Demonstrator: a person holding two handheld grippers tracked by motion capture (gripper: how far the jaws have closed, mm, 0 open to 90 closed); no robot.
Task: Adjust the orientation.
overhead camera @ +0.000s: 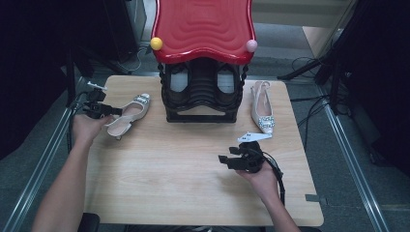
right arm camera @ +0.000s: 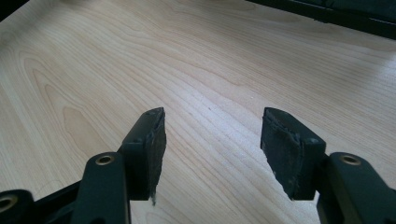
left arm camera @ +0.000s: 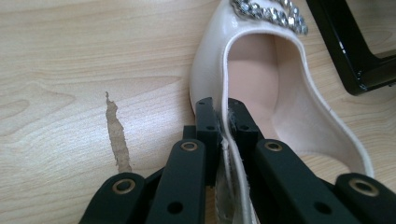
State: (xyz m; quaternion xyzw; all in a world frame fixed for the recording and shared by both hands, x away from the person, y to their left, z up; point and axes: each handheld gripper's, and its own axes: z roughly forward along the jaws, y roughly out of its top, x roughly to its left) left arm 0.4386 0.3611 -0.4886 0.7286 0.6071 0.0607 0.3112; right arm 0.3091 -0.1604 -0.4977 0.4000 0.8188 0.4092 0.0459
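On left edge of surface (overhead camera: 193, 164): L fingers pinch shoe wall.
High view: left gripper (overhead camera: 109, 110) at heel end of left shoe (overhead camera: 129, 113), long axis running toe-first up-right toward rack (overhead camera: 203, 92); right gripper (overhead camera: 227, 159) well apart, second shoe (overhead camera: 262, 112) nearer it. Left gripper view: fingers (left arm camera: 208, 123) clamped narrow on shoe's side wall (left arm camera: 233, 154). Right gripper view: fingers (right arm camera: 150, 140) wide, nothing between.

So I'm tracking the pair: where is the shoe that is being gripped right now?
In the high view the cream slingback shoe lies at the table's left side, left of the black-and-red rack, its side wall pinched in the left claw.
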